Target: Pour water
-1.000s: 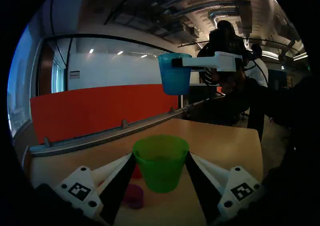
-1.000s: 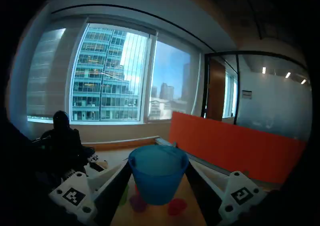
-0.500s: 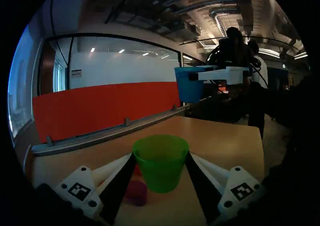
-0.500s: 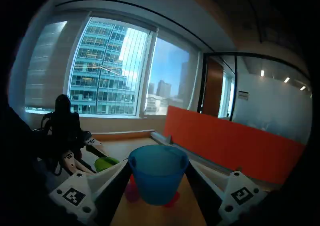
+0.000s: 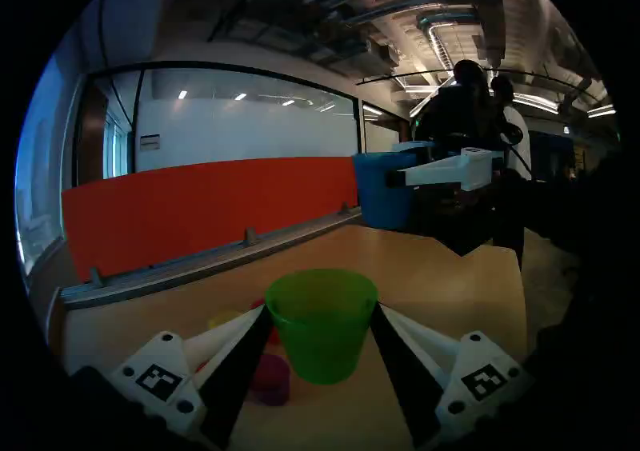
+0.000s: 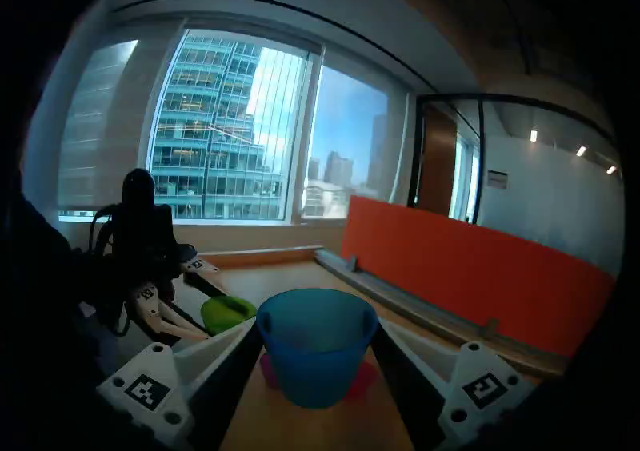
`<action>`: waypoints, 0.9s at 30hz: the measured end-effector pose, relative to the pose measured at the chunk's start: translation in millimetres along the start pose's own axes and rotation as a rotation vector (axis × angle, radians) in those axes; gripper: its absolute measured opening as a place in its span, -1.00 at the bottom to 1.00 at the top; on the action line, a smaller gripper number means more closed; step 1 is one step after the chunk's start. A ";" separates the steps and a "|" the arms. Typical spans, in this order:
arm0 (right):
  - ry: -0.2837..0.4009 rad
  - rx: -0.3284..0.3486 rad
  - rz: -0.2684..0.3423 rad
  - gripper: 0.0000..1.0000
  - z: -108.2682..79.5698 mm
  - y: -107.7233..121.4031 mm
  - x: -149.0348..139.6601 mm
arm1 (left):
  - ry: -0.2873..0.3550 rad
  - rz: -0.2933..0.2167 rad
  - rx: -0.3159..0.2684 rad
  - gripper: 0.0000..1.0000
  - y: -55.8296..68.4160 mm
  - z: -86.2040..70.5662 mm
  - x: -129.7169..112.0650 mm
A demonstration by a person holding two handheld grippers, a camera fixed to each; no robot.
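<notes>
I hold left tool (image 5: 320, 313) clamped on green cup (image 5: 322, 339), upright over counter (image 5: 436, 269) | right tool (image 6: 318, 327) clamped on blue cup (image 6: 317, 359) (also upright) | cups well apart

The blue cup (image 6: 316, 351) covers most of a red shape (image 6: 360, 379), perhaps a flat lid.

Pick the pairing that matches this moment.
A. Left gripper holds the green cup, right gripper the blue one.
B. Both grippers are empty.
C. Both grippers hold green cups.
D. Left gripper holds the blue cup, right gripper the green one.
A: the left gripper clamps the green cup in the left gripper view, and the right gripper clamps the blue cup in the right gripper view.
</notes>
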State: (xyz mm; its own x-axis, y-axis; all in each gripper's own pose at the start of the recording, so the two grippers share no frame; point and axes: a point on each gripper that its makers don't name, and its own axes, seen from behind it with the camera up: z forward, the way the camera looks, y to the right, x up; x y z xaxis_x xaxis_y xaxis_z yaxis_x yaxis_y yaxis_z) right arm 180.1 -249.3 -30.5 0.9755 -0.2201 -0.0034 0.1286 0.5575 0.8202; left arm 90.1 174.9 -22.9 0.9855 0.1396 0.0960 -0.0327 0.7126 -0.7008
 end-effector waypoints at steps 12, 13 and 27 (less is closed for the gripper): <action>-0.088 0.035 0.021 0.83 -1.3 -4.4 -42.8 | -0.060 0.013 -0.030 0.70 6.0 4.0 -19.3; -0.096 0.035 0.019 0.83 -1.3 -4.3 -46.3 | -0.067 0.016 -0.033 0.70 6.9 4.4 -21.3; -0.204 0.058 0.008 0.84 -2.8 -6.4 -91.8 | -0.179 0.053 -0.081 0.70 18.3 12.2 -58.3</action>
State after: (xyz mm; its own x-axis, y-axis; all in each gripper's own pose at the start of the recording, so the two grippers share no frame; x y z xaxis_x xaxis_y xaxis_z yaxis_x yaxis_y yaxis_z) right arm 90.2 -230.4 -37.0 0.9193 -0.3766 0.1138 0.1053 0.5143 0.8511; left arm 30.1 188.2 -32.8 0.9372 0.3006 0.1766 -0.0633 0.6447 -0.7618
